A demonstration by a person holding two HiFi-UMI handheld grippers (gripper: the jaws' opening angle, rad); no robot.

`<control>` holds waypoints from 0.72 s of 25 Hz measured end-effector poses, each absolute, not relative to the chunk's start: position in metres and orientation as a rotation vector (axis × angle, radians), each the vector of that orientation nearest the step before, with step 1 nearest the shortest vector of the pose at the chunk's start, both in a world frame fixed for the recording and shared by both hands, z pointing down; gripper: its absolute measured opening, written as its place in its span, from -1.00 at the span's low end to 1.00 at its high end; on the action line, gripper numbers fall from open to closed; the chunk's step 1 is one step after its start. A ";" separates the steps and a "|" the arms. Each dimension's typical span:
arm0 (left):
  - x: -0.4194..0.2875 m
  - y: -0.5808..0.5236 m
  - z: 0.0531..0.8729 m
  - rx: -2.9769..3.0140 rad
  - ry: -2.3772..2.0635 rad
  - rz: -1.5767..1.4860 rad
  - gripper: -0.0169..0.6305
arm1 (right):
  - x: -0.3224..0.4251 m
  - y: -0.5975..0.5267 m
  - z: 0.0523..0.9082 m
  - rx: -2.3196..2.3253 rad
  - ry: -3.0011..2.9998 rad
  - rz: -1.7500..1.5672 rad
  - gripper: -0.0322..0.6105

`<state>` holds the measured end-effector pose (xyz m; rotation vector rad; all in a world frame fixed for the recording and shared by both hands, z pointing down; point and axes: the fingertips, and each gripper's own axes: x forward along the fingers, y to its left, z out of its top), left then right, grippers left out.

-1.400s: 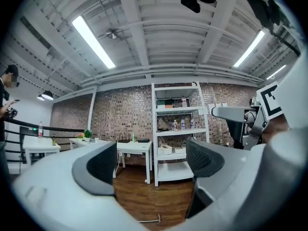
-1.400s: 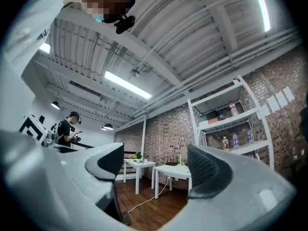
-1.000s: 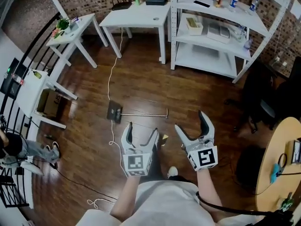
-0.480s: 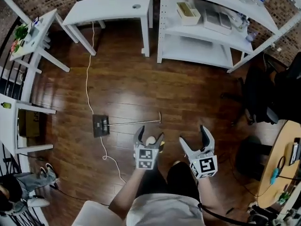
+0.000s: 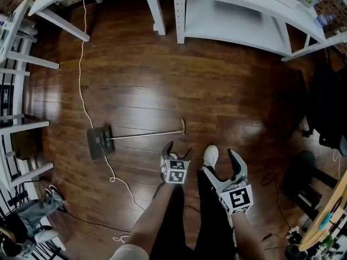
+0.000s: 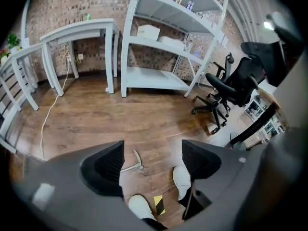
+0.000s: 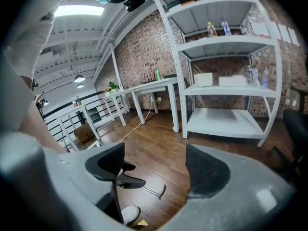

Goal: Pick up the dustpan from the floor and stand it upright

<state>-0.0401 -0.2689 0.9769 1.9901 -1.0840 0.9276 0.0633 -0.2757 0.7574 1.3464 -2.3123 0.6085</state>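
Item: long-handled dustpan (image 5: 100, 143), dark, lying flat on the wooden floor (image 5: 217, 91). The pan is at the left, and the thin handle runs right to a hooked end just far of the left gripper (image 5: 179, 149). A white cable (image 5: 81, 85) trails over the floor close by the pan; whether they touch cannot be told. Left gripper: aimed down at the floor, fingers apart and closing, nothing between them. The handle's end shows on the floor through their gap, untouched. Right gripper (image 5: 220, 166): near and right of the left one, beside the person's white shoe (image 5: 210, 156), fingers apart and closing, empty. Far side: white shelf unit (image 5: 244, 15) and a white desk (image 5: 153, 10). Step in hand, as judged: the approach, with the dustpan neither grasped nor lifted. The next move calls for lowering the left fingers astride the handle near its end, shutting on the thin rod, then raising it so the pan tips onto its base. The right gripper is free to steady the handle. Caution: a slim rod may roll or slip in the grip.
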 end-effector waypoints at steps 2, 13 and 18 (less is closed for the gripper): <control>-0.034 -0.277 1.038 1.932 -1.097 0.961 0.29 | 0.066 -0.289 0.804 1.307 -2.335 0.648 0.29; -0.014 -0.287 1.311 1.782 -1.022 1.126 0.14 | 0.076 -0.349 0.974 1.151 -2.422 0.688 0.29; -0.028 -0.299 1.377 1.683 -1.075 1.273 -0.13 | 0.098 -0.351 1.012 1.186 -2.421 0.694 0.28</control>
